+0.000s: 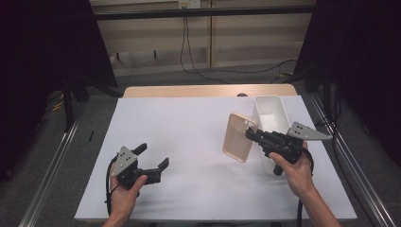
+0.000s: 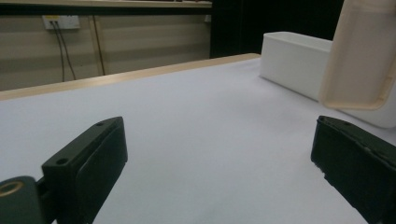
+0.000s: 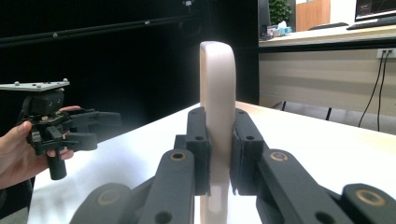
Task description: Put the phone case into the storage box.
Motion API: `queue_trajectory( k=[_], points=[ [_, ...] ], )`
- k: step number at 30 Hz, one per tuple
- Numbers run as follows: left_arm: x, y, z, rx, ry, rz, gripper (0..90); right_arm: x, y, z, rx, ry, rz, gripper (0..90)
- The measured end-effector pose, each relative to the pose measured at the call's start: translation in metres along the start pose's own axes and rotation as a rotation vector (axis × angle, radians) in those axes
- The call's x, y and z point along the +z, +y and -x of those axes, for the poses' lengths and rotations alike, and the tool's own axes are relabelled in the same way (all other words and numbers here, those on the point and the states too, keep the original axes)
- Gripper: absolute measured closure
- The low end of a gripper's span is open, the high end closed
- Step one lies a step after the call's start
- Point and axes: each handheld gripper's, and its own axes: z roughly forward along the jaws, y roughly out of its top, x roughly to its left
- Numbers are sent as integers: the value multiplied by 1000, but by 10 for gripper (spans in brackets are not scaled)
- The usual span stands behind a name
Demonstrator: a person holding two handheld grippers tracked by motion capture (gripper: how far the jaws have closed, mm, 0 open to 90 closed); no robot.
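A beige phone case [image 1: 239, 137] hangs above the white table cover, held by its edge in my right gripper [image 1: 249, 134], which is shut on it. In the right gripper view the case [image 3: 217, 107] stands edge-on between the two black pads [image 3: 198, 149]. My left gripper [image 1: 153, 157] is low over the table's near left, open with nothing between its jaws. The left gripper view has the case [image 2: 362, 56] at upper right, in front of the white bin [image 2: 299, 63]. The left gripper [image 3: 105, 128] is also seen far off in the right gripper view.
A white rectangular bin [image 1: 272, 118] stands on the right of the table, just beyond the case and under my right gripper. The white sheet [image 1: 179, 137] covers the table; its wooden far edge [image 1: 208, 90] shows. Dark frames and cables stand behind.
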Motion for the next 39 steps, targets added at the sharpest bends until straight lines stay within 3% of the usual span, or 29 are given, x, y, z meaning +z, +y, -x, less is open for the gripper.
queue_trajectory(
  k=[6,15,21,26,39],
  points=[
    [-12,-10,-8,-27,20,0,37,-3,3,3,-11,-11,-4,805],
    [-20,-7,-12,-8,70,43,37,-7,10,7,-28,-17,3,805],
    [-18,-9,-10,-19,71,30,38,-8,20,11,-38,-13,21,805],
    [-18,-9,-9,-6,72,19,46,-6,27,17,-44,-18,18,805],
    [-16,-7,-11,-25,90,32,41,-8,47,29,-76,-19,29,805]
  ],
)
